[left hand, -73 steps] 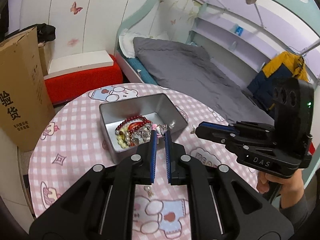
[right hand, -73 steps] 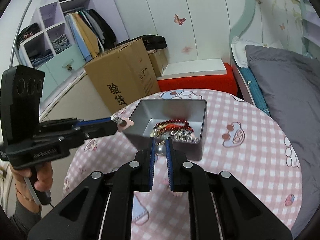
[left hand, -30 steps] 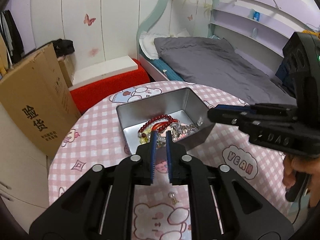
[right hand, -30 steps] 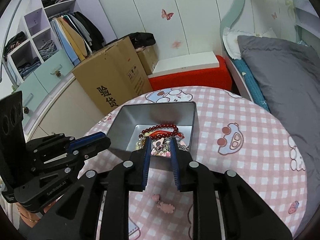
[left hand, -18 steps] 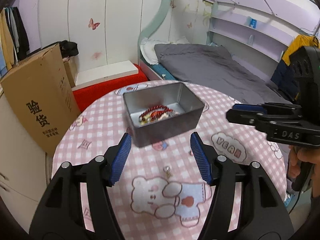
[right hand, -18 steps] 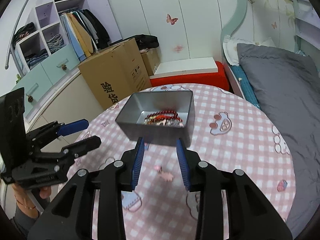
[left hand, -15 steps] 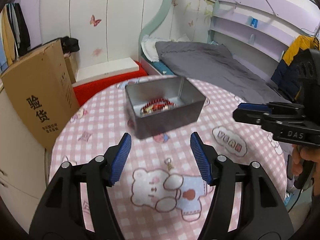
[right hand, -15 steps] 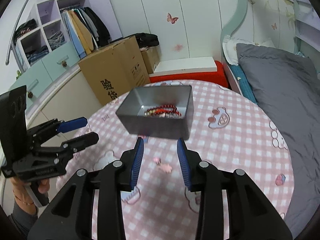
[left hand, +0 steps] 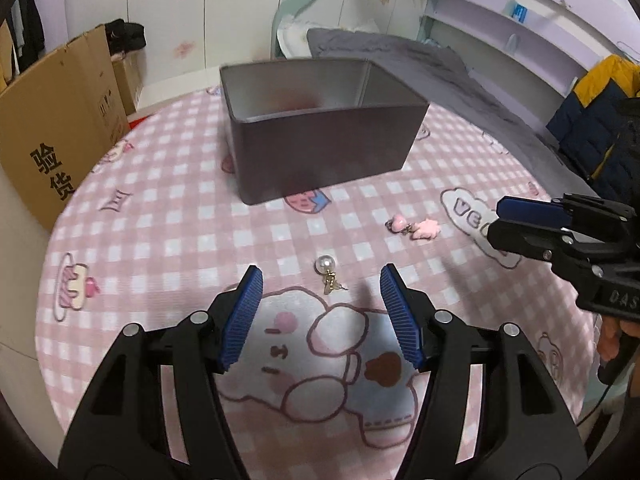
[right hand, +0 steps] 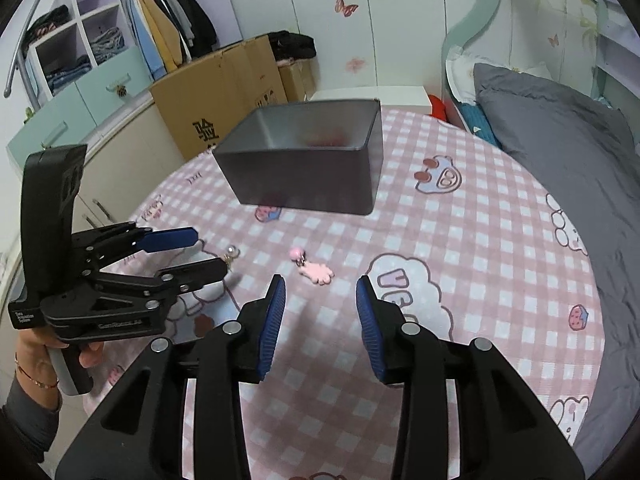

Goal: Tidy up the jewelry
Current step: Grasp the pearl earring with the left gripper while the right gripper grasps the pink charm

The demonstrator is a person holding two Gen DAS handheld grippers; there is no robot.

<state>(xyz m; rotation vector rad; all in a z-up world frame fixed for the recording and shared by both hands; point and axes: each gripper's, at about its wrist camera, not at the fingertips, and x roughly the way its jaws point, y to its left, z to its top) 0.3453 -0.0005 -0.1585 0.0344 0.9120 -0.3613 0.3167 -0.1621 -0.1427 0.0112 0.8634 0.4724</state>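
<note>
The left hand-held gripper (left hand: 321, 280), jaws spread wide and empty, has a pearl earring (left hand: 325, 265) lying on the worktop (left hand: 160, 240) just ahead between its tips. The right hand-held gripper (right hand: 320, 292), partly open and empty, points at a pink earring (right hand: 314, 267), seemingly just short of it.

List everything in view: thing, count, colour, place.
Tin box: one, grey metal, far side of the table.
Pearl earring: one, white and gold, on the cloth ahead of the left gripper.
Pink earring: one, pink, on the cloth ahead of the right gripper.
Tablecloth: one, pink check.
Cardboard box: one, brown, left of the table.
Bed: one, grey bedding, right.
Left gripper: black and blue, open, empty.
Right gripper: black and blue, open, empty.
</note>
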